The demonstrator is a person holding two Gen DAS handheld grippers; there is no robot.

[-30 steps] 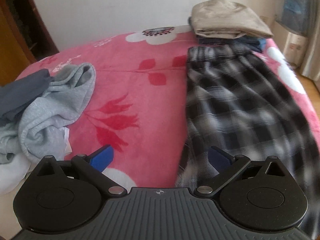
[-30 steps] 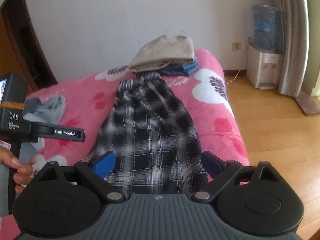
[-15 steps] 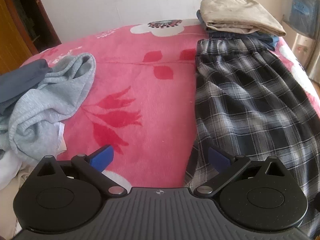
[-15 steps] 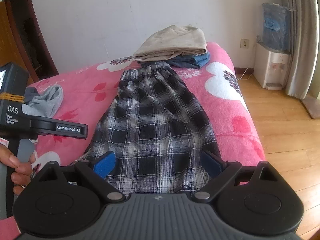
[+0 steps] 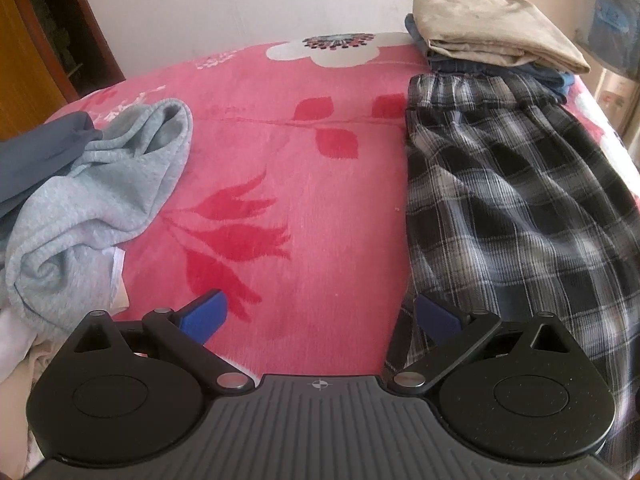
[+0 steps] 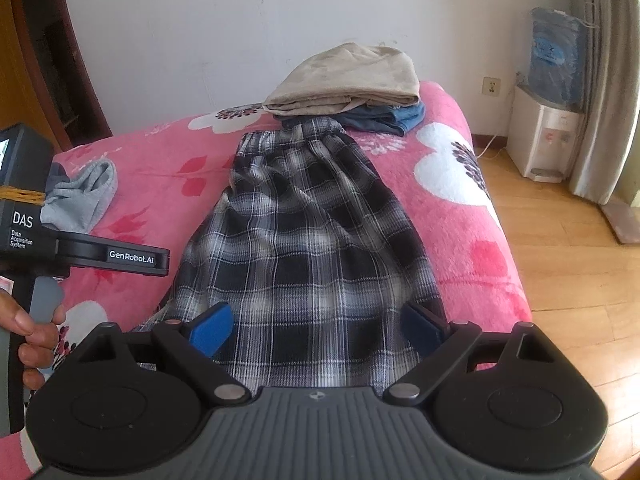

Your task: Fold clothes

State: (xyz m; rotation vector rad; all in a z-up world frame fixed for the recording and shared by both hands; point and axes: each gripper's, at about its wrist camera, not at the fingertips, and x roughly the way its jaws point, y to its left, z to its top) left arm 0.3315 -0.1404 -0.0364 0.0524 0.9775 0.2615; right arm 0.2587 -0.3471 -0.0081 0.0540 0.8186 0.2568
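Black-and-white plaid trousers [image 6: 312,248] lie flat lengthwise on the pink flowered bed [image 6: 460,216], waistband at the far end; in the left wrist view the plaid trousers [image 5: 508,208] fill the right side. My right gripper [image 6: 318,328] hovers open over their near hem, nothing between its blue pads. My left gripper [image 5: 318,314] is open above the pink bed [image 5: 288,152], its right pad at the trousers' left edge. The left gripper's body [image 6: 88,254] also shows in the right wrist view, held by a hand [image 6: 28,328].
A folded beige garment [image 6: 348,80] tops folded blue clothes [image 6: 384,118] at the bed's far end. A crumpled grey sweatshirt [image 5: 92,208] and dark cloth [image 5: 36,152] lie left. Wooden floor [image 6: 560,260], a water dispenser [image 6: 548,128] and a curtain [image 6: 600,80] stand right of the bed.
Both grippers moved forward and a little lower toward the trousers' near end; the trousers now look settled and sharp. Both stay open.
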